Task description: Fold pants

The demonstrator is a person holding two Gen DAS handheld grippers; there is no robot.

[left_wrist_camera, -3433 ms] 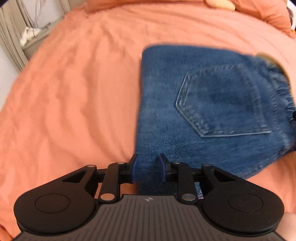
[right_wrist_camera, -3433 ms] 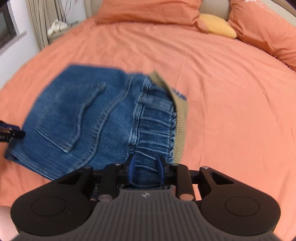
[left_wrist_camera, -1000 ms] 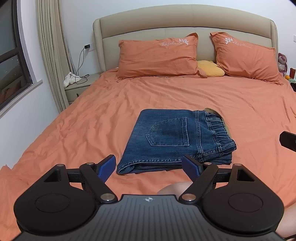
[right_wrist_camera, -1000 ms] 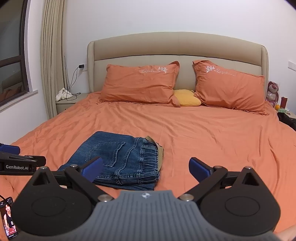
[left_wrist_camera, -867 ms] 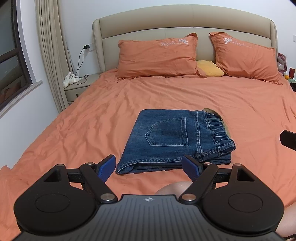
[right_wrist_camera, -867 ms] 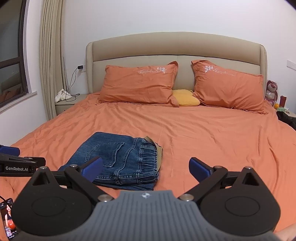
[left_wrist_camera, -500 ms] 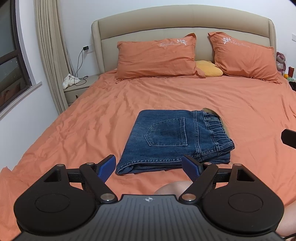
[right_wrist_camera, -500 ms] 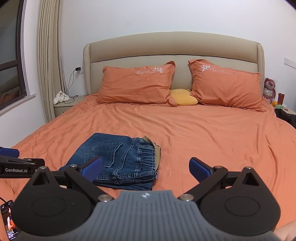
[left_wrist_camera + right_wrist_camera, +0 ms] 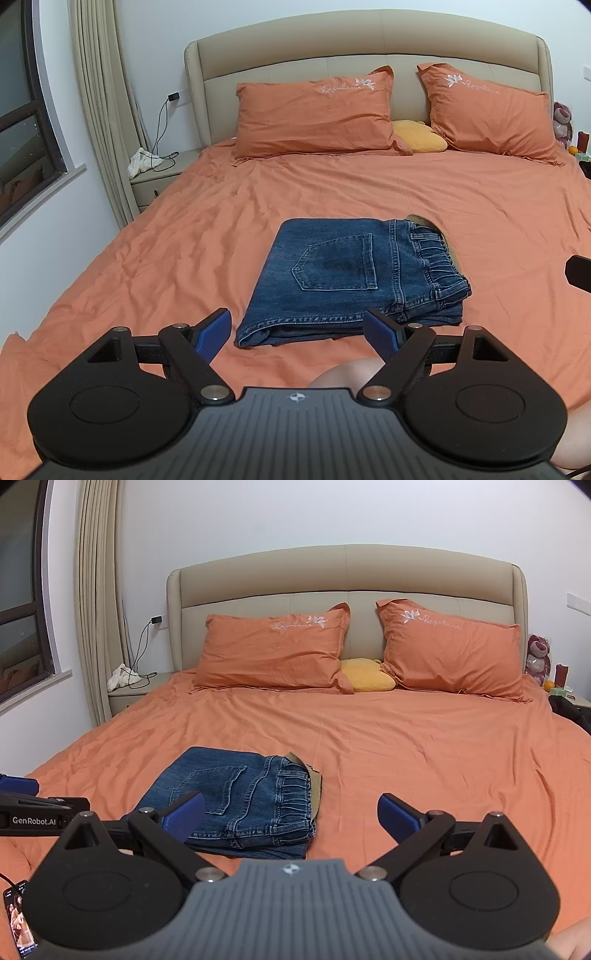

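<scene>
Blue denim pants point(image 9: 347, 273) lie folded in a compact rectangle on the orange bed, back pocket up, waistband to the right. They also show in the right wrist view point(image 9: 243, 797). My left gripper point(image 9: 301, 332) is open and empty, held back from the pants' near edge. My right gripper point(image 9: 291, 818) is open and empty, held back from the pants and to their right. The left gripper's body shows at the left edge of the right wrist view point(image 9: 33, 812).
The orange bed sheet point(image 9: 480, 221) spreads wide around the pants. Two orange pillows point(image 9: 273, 650) and a yellow cushion point(image 9: 365, 675) lie by the beige headboard. A nightstand point(image 9: 155, 181) stands at left. A phone point(image 9: 18, 923) lies at lower left.
Both grippers let go of the pants and pulled back from the bed. In the last second the views have only drifted slightly; the pants lie still.
</scene>
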